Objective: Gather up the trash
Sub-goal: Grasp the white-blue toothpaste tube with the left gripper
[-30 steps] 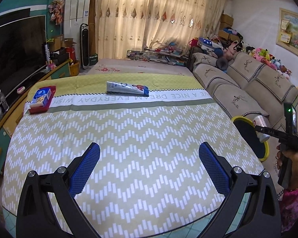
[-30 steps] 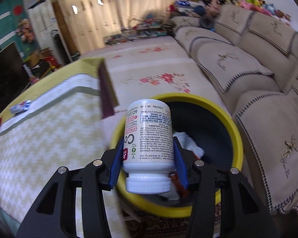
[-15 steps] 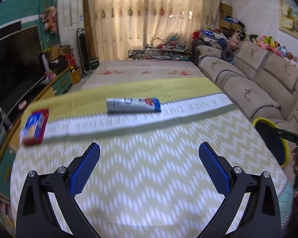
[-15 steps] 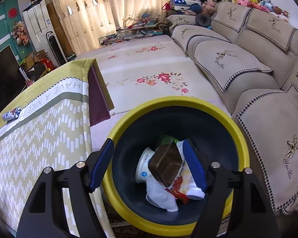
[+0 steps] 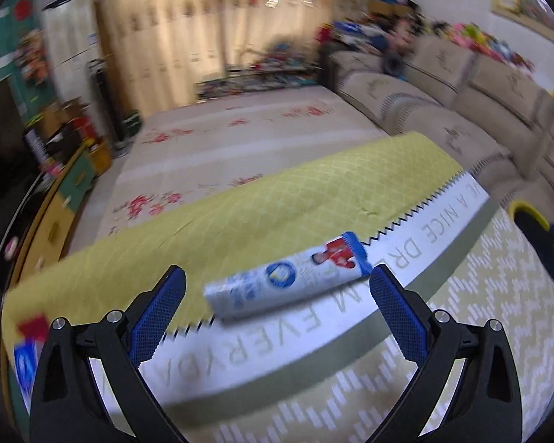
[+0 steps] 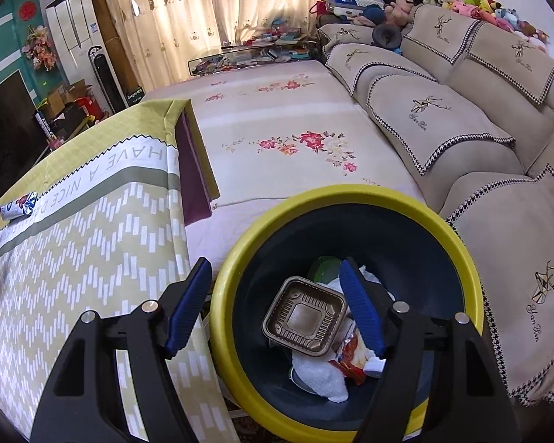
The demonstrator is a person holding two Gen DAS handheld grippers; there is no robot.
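The left tool (image 5: 277,291) is spread wide with nothing between its blue pads (image 5: 158,310), poised above the table (image 5: 314,199), which wears a yellow-green cloth with a white band of lettering and a zigzag pattern. Just past the pads lies a tube (image 5: 288,280), white and blue with a red figure near its crimped end, resting across the toothed edge of the white band and slanting up to the right. The pads are apart from it and touch nothing. At the table's left edge is a red and blue box (image 5: 27,354), blurred and partly cut off by the tool's arm. This whole view is smeared, so finer detail is hard to read. The right tool (image 6: 273,302) stands about half open and empty over a bin (image 6: 351,199) with a yellow rim and dark inside, set on the floor just beside the table's corner and in front of a beige sofa (image 6: 461,140). In the bin lie a brown square tray (image 6: 304,315), some crumpled white paper (image 6: 321,376), a red-printed wrapper (image 6: 351,358) and something green, mostly hidden behind the tray. From this side the tube (image 6: 18,205) shows far off at the left of the table, with a blue pad of the other tool just beside it. A pale floral rug (image 6: 295,136) covers the floor beyond the table.
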